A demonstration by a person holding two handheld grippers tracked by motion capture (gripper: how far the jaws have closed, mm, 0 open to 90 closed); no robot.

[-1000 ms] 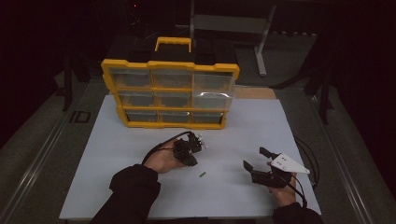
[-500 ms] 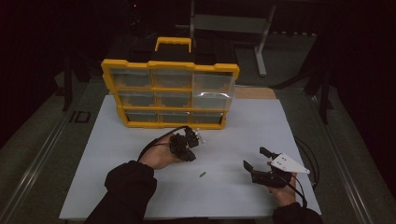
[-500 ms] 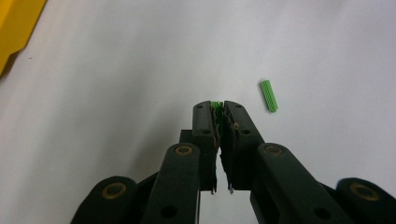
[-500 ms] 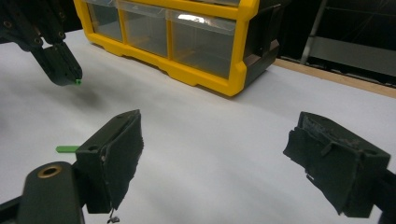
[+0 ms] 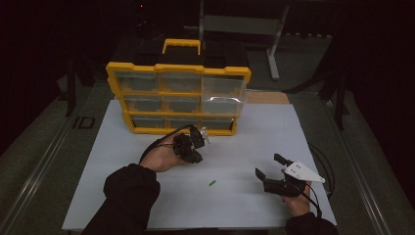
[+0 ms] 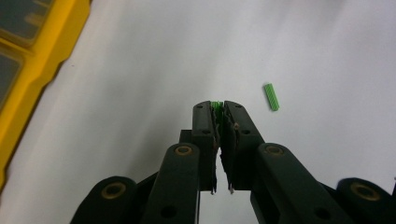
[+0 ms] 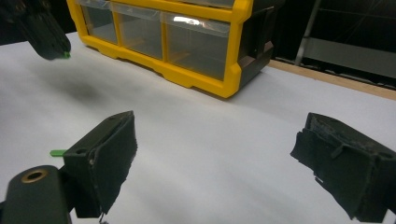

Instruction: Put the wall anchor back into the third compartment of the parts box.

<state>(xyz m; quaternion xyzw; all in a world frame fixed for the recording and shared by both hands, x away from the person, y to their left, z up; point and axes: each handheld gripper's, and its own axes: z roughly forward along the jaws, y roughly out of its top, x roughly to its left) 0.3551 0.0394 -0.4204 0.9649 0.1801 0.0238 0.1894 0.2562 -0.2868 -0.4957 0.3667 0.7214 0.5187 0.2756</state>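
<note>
Two small green ribbed plastic pegs: one (image 6: 216, 106) pinched between the closed jaws of the left gripper (image 6: 217, 112), above the white sheet (image 5: 244, 196); the other (image 5: 212, 183) lies flat nearby. The right gripper (image 5: 269, 169) stands wide apart. A yellow drawer box (image 5: 178, 98) sits behind.

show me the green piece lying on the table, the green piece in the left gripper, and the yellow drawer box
loose green piece (image 6: 271, 96): left gripper view, its middle.
held green piece (image 6: 215, 106): left gripper view, its tip between the shut jaws.
yellow drawer box (image 5: 178, 69): high view, its top yellow frame.
</note>
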